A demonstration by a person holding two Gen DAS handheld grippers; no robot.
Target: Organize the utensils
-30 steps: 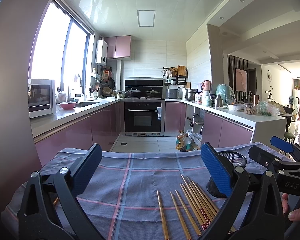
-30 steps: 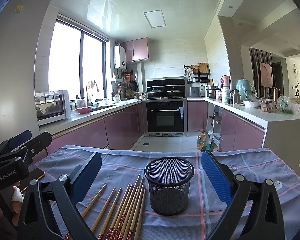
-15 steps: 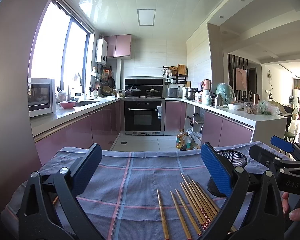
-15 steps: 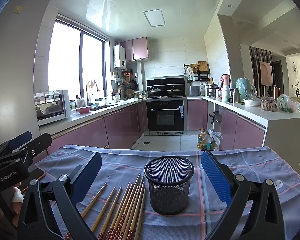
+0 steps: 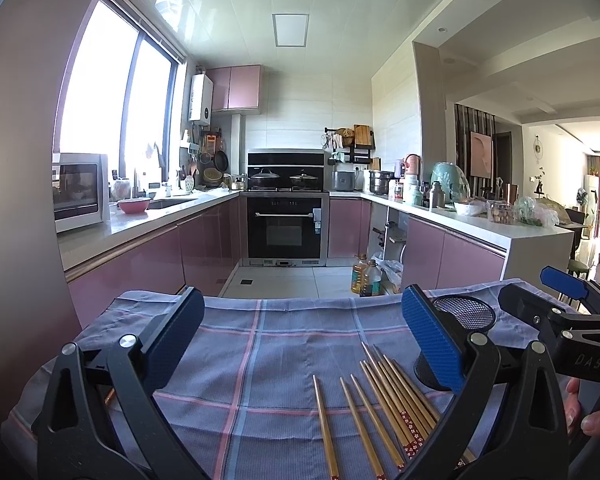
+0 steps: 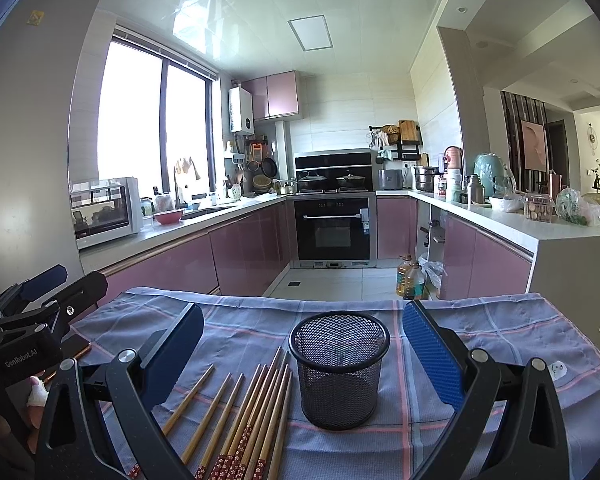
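Several wooden chopsticks (image 6: pixel 252 412) with red patterned ends lie side by side on a blue checked cloth (image 6: pixel 480 340). A black mesh cup (image 6: pixel 340 368) stands upright just right of them. My right gripper (image 6: pixel 302 354) is open above the cloth, the cup between its blue pads, not touched. My left gripper (image 5: pixel 300 340) is open over bare cloth, with the chopsticks (image 5: pixel 384 404) low between its fingers, toward the right one. The mesh cup (image 5: pixel 464 312) is partly hidden behind its right finger. Each gripper shows at the edge of the other's view.
The cloth-covered table ends at a far edge (image 6: pixel 320 300), with kitchen floor beyond. A phone-like object (image 6: pixel 74 350) lies at the cloth's left. A small white object (image 6: pixel 558 370) sits on the cloth at the right. A hand (image 5: pixel 592 412) holds the right gripper.
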